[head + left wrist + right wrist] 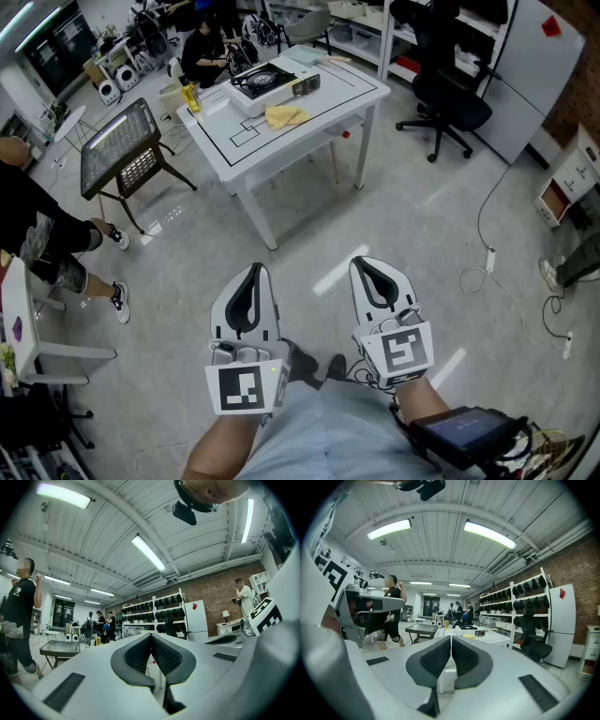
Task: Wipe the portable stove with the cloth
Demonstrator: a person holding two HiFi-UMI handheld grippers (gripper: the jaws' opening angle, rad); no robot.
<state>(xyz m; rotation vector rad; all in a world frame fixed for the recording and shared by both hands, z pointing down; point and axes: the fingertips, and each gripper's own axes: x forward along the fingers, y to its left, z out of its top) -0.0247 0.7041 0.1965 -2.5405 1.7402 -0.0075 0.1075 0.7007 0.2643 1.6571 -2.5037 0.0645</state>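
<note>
The portable stove (264, 81) sits at the far side of a white table (328, 117) well ahead of me, and a yellow cloth (286, 115) lies on the table just in front of it. In the right gripper view the stove (471, 629) and the cloth (468, 636) show small and far off. My left gripper (254, 272) and right gripper (362, 264) are held side by side over the floor, far short of the table. Both are shut with their pads together and nothing between them.
A black office chair (448, 98) stands right of the table. A tilted black mesh rack (122, 150) stands to its left. A person's legs (66, 248) are at the left edge and a person (202, 52) sits beyond the table. Cables (497, 272) trail on the floor at right.
</note>
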